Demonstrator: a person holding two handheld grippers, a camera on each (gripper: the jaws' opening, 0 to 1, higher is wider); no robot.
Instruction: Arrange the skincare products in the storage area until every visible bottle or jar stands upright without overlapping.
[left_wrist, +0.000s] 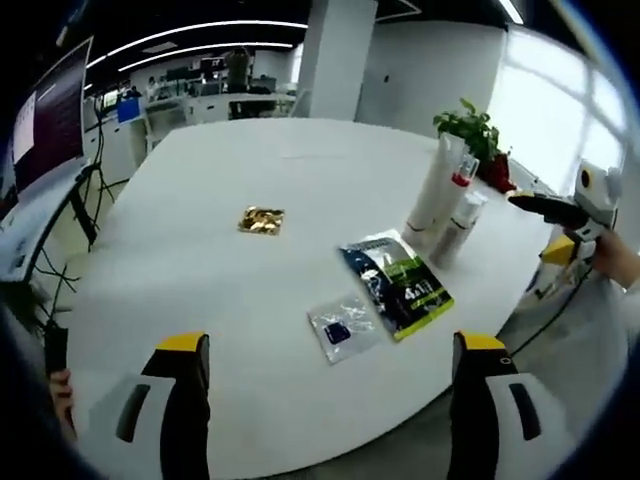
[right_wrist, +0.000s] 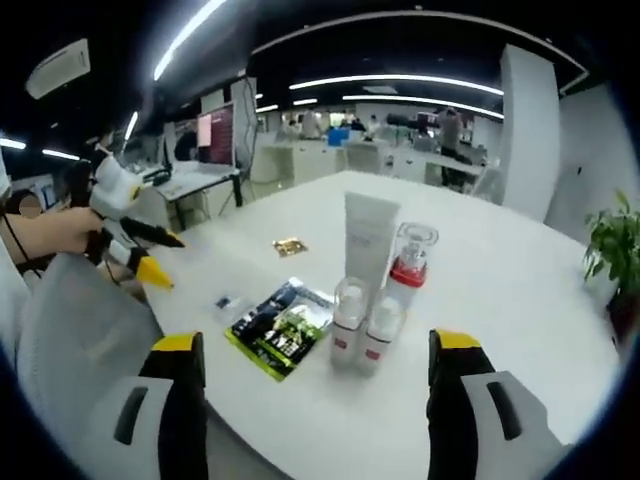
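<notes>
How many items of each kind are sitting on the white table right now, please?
Upright tube: 1
Upright bottles: 3 (red-collared, two small white-capped)
Flat packets: 3 (dark green, clear, gold)
Total: 7

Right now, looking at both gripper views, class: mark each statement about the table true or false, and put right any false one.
1. The white tube stands upright. True.
2. The dark green sachet stands on edge. False: it lies flat on the table.
3. The right gripper holds a bottle. False: its jaws are open and empty.
4. A gold packet lies apart from the bottles. True.
5. The red-collared bottle has tipped over. False: it stands upright.
</notes>
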